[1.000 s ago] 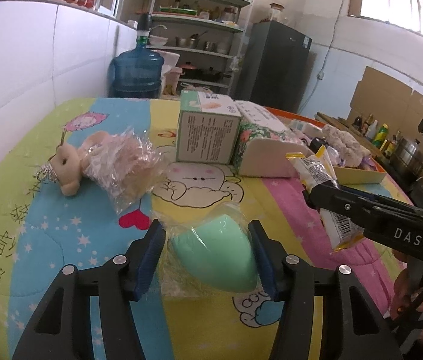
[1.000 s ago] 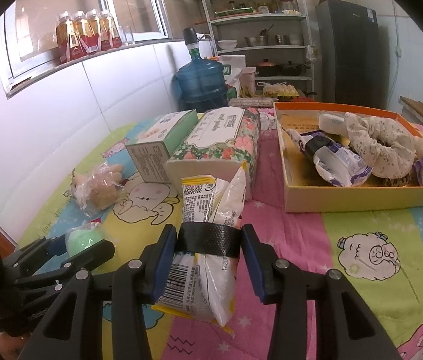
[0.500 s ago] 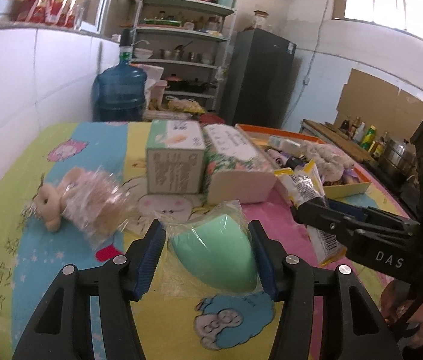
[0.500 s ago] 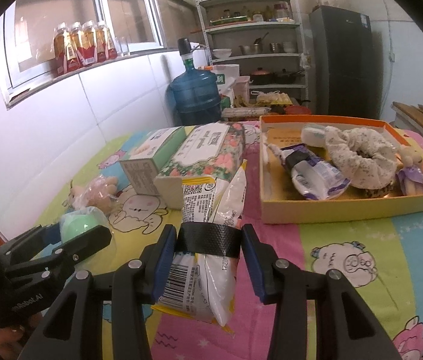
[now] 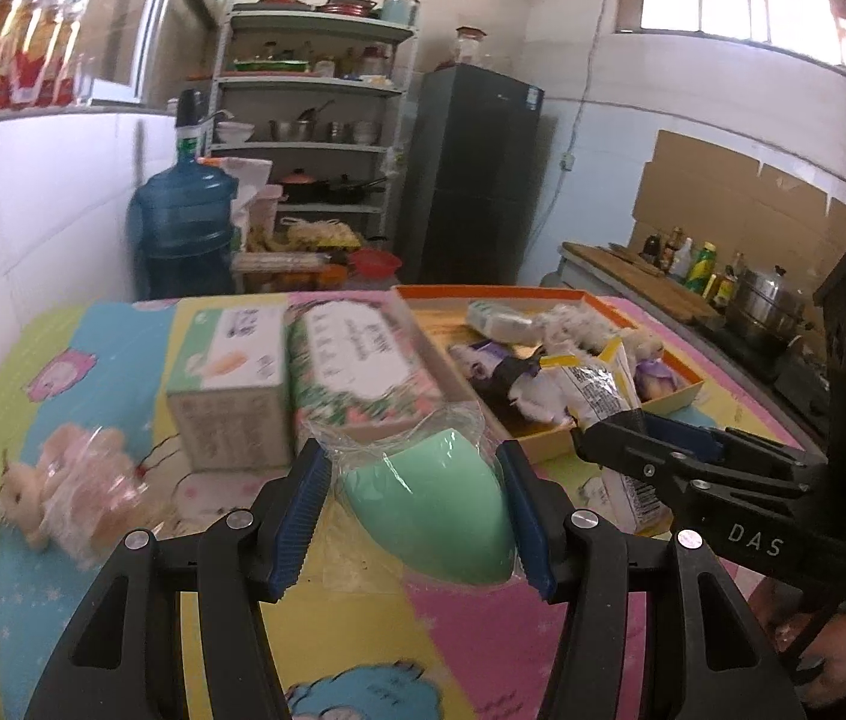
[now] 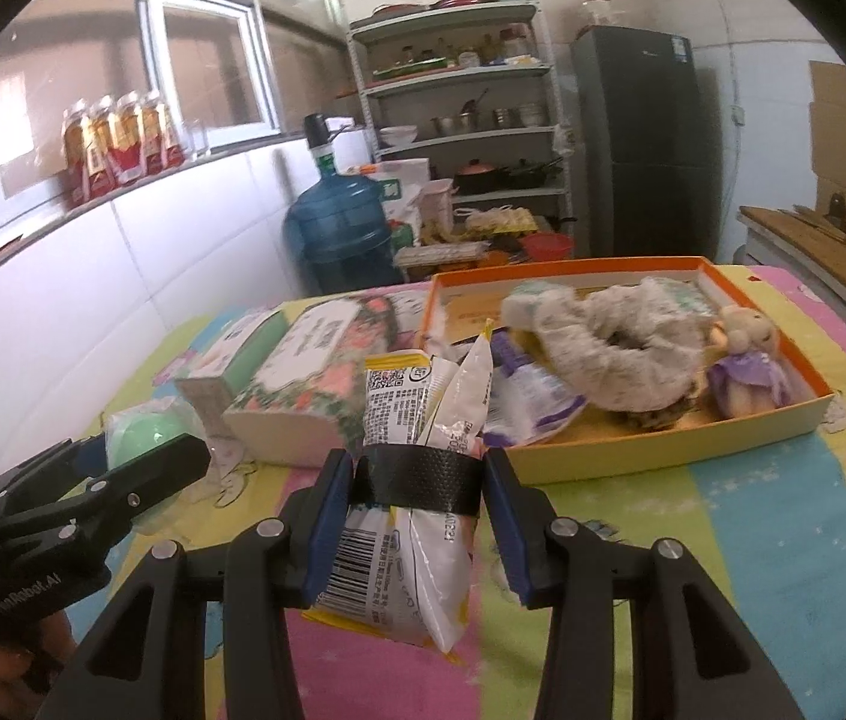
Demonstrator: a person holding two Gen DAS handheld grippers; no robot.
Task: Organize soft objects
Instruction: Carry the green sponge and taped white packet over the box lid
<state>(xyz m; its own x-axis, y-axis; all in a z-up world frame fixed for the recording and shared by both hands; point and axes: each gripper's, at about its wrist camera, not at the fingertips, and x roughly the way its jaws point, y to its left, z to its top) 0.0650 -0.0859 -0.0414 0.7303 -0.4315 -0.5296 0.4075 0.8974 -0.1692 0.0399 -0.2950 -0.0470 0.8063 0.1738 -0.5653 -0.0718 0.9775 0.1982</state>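
Your left gripper (image 5: 417, 501) clamps a plastic-wrapped mint-green sponge (image 5: 429, 516). Your right gripper (image 6: 414, 525) grips two taped snack packets (image 6: 417, 480); the orange tray (image 6: 651, 450) sits at its one o'clock.

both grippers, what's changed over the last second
Both grippers have lifted and advanced toward the orange tray, which now looks nearer. The left gripper still carries the wrapped green sponge; the right gripper still carries the taped snack packets. Neither grip changed. Tissue packs and the bagged plush stayed put.
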